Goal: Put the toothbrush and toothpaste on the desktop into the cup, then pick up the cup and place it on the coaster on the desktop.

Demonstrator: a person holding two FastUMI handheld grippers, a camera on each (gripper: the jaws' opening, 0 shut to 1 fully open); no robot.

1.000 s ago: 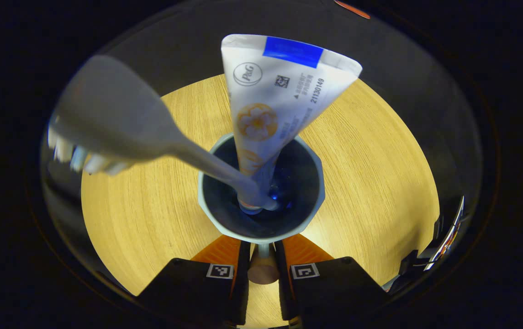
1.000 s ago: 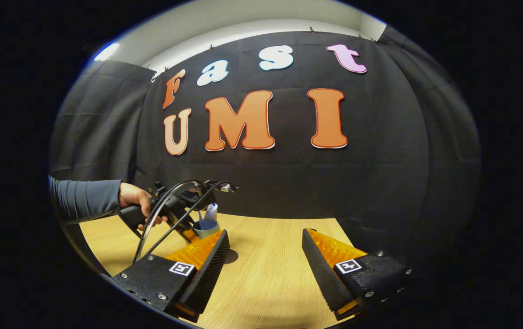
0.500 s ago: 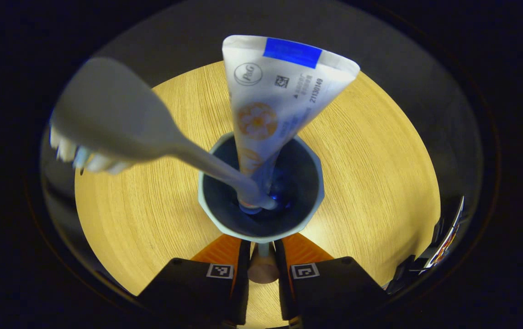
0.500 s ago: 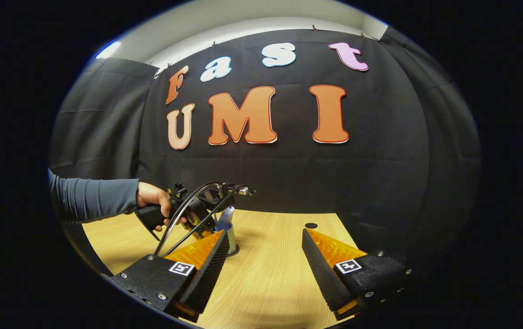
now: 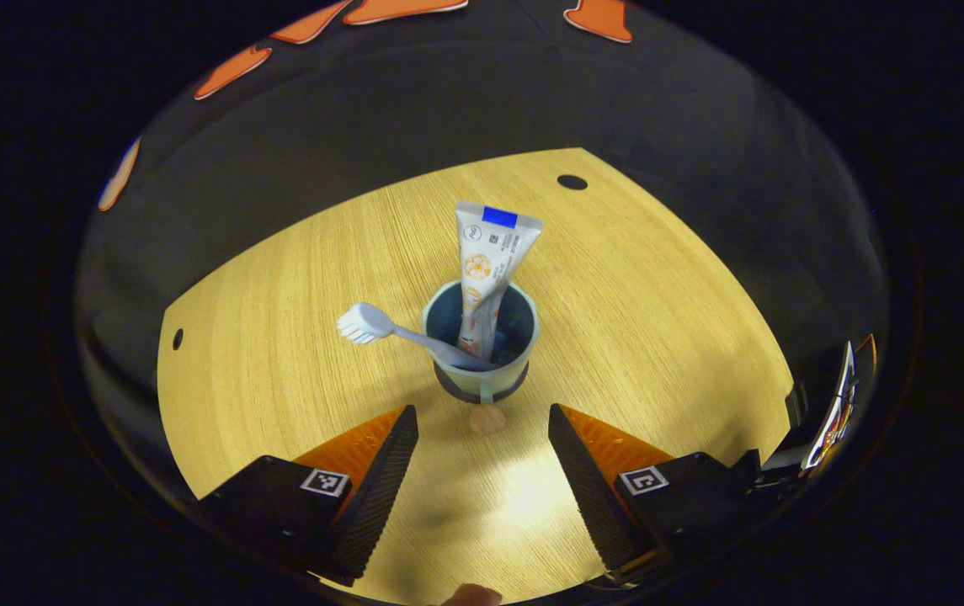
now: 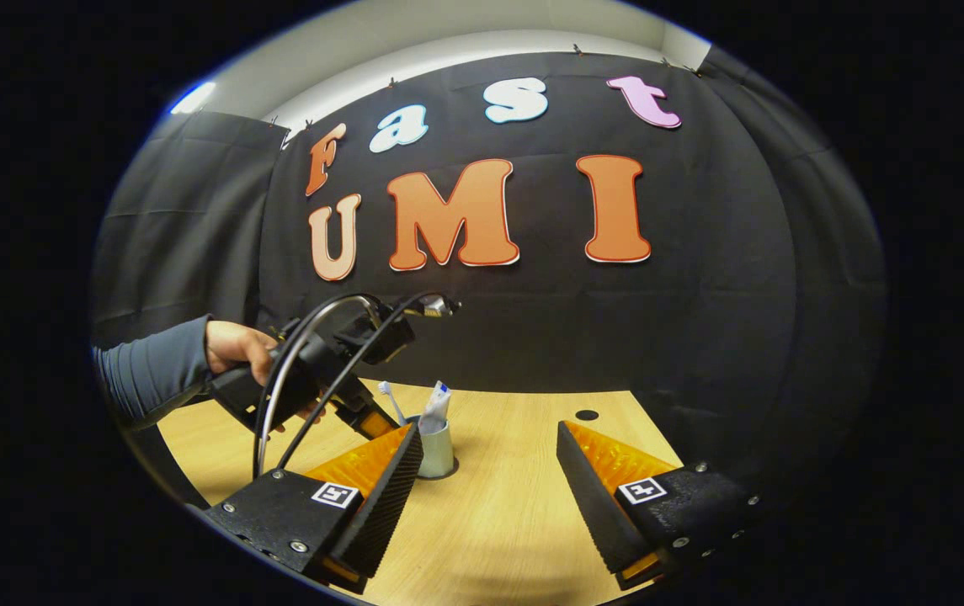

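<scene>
A pale blue cup (image 5: 482, 347) stands upright on a dark round coaster (image 5: 482, 392) on the wooden table. A white toothpaste tube (image 5: 490, 261) and a white toothbrush (image 5: 368, 323) lean out of it. The cup's handle, with a round brown end (image 5: 487, 418), points toward my left gripper (image 5: 482, 471), which is open and drawn back from it, touching nothing. In the right gripper view the cup (image 6: 437, 450) sits behind my open right gripper's (image 6: 490, 480) left finger, with the left gripper (image 6: 368, 417) raised just left of it in a person's hand (image 6: 237, 349).
The wooden table (image 5: 658, 320) has small round holes at the far side (image 5: 572, 182) and the left (image 5: 178, 339). Black cloth walls close the booth behind the table. Cables loop over the left gripper (image 6: 313, 337).
My left gripper has opened, let go of the cup's handle and pulled back and up. The cup now stands on the coaster. The right gripper has barely moved.
</scene>
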